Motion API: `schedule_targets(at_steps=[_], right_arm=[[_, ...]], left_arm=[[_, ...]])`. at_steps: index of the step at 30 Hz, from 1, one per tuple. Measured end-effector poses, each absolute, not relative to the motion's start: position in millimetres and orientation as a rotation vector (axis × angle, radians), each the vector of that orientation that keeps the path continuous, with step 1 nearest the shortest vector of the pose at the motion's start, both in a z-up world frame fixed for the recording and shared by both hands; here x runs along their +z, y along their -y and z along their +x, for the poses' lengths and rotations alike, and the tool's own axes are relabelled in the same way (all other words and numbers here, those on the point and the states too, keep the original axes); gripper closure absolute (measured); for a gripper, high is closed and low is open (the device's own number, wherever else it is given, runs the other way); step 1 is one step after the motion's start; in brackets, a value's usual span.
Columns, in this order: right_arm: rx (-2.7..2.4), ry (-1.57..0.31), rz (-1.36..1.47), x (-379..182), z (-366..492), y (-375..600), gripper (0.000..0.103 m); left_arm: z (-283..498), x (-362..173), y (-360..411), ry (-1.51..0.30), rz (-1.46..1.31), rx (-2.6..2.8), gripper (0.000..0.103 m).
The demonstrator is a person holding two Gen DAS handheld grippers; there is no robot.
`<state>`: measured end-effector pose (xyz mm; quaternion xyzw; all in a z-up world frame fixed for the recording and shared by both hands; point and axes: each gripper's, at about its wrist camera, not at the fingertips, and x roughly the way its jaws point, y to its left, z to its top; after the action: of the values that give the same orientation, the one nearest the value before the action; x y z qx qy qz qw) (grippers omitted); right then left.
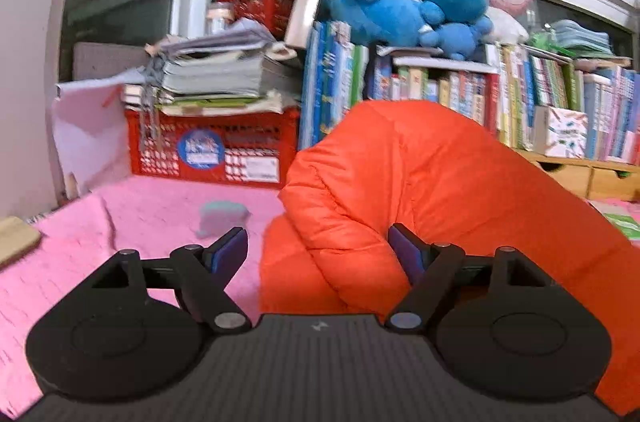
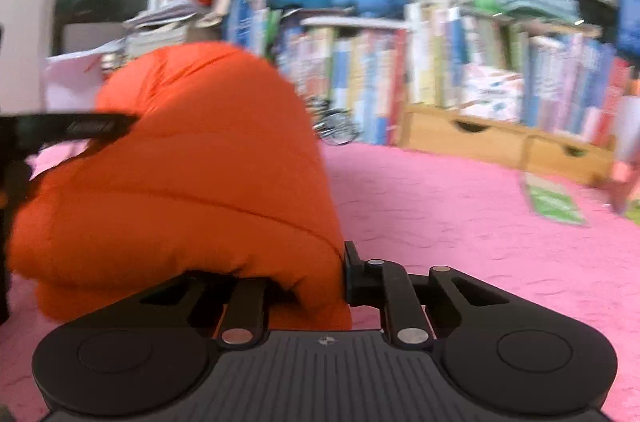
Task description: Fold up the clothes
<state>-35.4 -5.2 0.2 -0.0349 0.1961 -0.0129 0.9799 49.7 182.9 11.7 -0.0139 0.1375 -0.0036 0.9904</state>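
An orange puffy jacket [image 1: 420, 190] lies bunched in a tall hump on the pink blanket [image 1: 132, 218]. My left gripper [image 1: 318, 250] is open at the jacket's near left side. Its right finger touches the fabric, while its left finger stands clear over the blanket. In the right wrist view the jacket [image 2: 192, 166] fills the left half. My right gripper [image 2: 316, 278] is shut on the jacket's lower right edge, with a fold bulging over the hidden left finger. A black finger [image 2: 80, 128] of the other gripper pokes in from the left.
Behind the blanket stand a row of books [image 1: 520, 102], a red crate [image 1: 212, 150] under stacked papers, plush toys [image 1: 416, 2] and a wooden drawer box [image 2: 500, 142]. A small teal item [image 1: 222, 216] and a green booklet [image 2: 554, 202] lie on the blanket.
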Motion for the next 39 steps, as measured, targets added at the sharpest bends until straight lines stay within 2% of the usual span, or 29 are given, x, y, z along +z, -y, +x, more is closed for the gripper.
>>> schedule_targets(at_steps=[8,10,13,15,17,18,21,29,35,36,38,39], right_arm=[[-0.103,-0.349,-0.176,0.9,-49.2,30.2,0.089],[-0.034,-0.36,-0.172,2.4,-41.8,36.9,0.084],[0.063,-0.362,-0.116,6.8,-18.4,46.9,0.067],[0.139,-0.373,-0.055,9.2,0.7,53.7,0.061],[0.216,-0.403,0.045,8.2,21.0,61.8,0.066],[0.229,-0.42,0.08,7.7,29.1,64.3,0.077],[0.167,-0.383,0.033,10.8,27.1,57.5,0.083],[-0.066,-0.234,-0.07,11.7,-31.7,47.2,0.087],[-0.17,-0.349,-0.035,5.6,-77.2,57.1,0.086],[-0.179,-0.362,-0.029,2.5,-80.6,61.4,0.084],[-0.195,-0.367,-0.031,-2.6,-86.6,69.9,0.071],[-0.207,-0.357,-0.059,-4.5,-89.4,71.2,0.06]], left_arm=[[38.5,10.8,-181.6,-0.308,-0.099,-0.059,0.025],[39.2,10.7,-185.5,-0.321,-0.122,-0.059,0.025],[40.3,10.2,-188.7,-0.338,-0.136,-0.035,0.025],[41.2,9.0,-190.9,-0.347,-0.145,-0.018,0.024],[45.1,8.2,-193.8,-0.365,-0.171,-0.02,0.024],[47.2,7.8,-195.2,-0.375,-0.185,-0.022,0.023],[53.5,6.7,-199.7,-0.404,-0.226,-0.029,0.023],[93.7,16.8,-164.5,-0.439,-0.228,-0.169,0.022],[104.8,24.7,-125.3,-0.439,-0.191,-0.304,0.022],[101.7,25.6,-121.7,-0.435,-0.186,-0.314,0.022],[85.0,27.3,-119.5,-0.416,-0.153,-0.307,0.022],[73.2,28.2,-119.2,-0.404,-0.131,-0.298,0.022]])
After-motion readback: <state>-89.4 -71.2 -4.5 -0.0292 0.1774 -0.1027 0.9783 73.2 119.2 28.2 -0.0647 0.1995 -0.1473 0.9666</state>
